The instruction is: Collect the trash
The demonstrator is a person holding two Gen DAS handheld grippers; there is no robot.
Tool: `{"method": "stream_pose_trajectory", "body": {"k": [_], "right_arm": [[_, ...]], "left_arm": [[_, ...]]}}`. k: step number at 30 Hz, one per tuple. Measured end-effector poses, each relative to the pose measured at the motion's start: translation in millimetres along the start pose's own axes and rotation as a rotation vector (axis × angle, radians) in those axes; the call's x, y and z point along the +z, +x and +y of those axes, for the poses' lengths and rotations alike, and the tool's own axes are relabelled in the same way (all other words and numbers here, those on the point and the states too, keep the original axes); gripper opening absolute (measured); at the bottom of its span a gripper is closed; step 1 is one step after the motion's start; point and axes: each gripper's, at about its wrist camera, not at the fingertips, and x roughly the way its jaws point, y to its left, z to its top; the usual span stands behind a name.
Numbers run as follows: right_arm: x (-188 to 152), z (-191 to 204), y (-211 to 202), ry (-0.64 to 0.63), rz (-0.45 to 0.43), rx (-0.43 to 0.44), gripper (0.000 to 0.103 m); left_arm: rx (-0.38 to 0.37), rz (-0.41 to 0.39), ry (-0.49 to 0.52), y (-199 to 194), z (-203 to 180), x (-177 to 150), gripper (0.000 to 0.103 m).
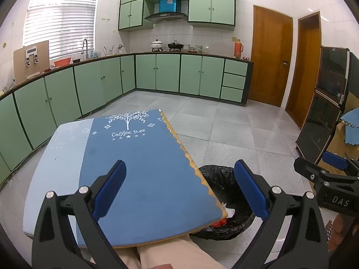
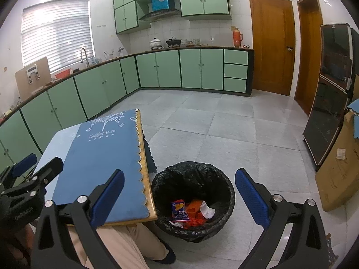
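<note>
Right wrist view puts the trash (image 2: 191,210), a blue snack packet, orange wrappers and crumpled white paper, at lower centre inside the black-lined bin (image 2: 228,192) beside your bench (image 2: 101,157). It looks light, soft and crinkly, so pinch any piece at a raised fold. Both your left hand-held gripper (image 1: 179,188) and right hand-held gripper (image 2: 179,195) stand spread wide, holding nothing.

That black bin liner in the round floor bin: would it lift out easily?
Probably floppy: the black bin liner looks thin and crinkled. Likely light, holding only the blue wrapper, orange scraps and white paper. It might tear.
</note>
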Motion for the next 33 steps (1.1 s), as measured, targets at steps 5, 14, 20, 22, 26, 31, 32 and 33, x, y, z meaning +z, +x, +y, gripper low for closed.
{"method": "stream_pose_trajectory", "body": {"k": [5,14,20,22,26,31,32,33], "right_arm": [[-0.6,1.7,-0.6,-0.002,-0.005,0.004,0.097],[-1.7,2.0,-0.7,-0.006,-0.005,0.003,0.097],[-1.4,2.7,-0.3,-0.008,-0.005,0.003,0.097],[-1.4,2.7,-0.3,-0.008,-0.006,0.002,0.097],[-0.2,3.8,0.2,-0.008,-0.007,0.002,0.097],[1.0,4.1,0.3,-0.010,-0.007,0.002,0.097],[0.9,4.1,0.3,-0.009,-0.008,0.002,0.097],[0.9,4.2,0.4,-0.009,-0.008,0.003,0.097]], "left_arm": [[-0.001,0.000,0.001,-0.1,0.4,-0.2,0.094],[0.000,-0.002,0.000,-1.1,0.4,0.1,0.094],[-0.001,-0.001,0.000,-1.0,0.8,-0.1,0.094],[0.000,-0.002,0.001,-1.1,0.8,-0.2,0.094],[0.000,-0.002,0.001,-1.1,1.1,-0.2,0.094],[0.000,-0.002,0.002,-1.0,1.2,-0.3,0.094],[-0.001,-0.003,0.002,-1.1,1.4,-0.3,0.094],[-0.001,-0.003,0.002,-1.0,1.5,-0.3,0.094]]}}
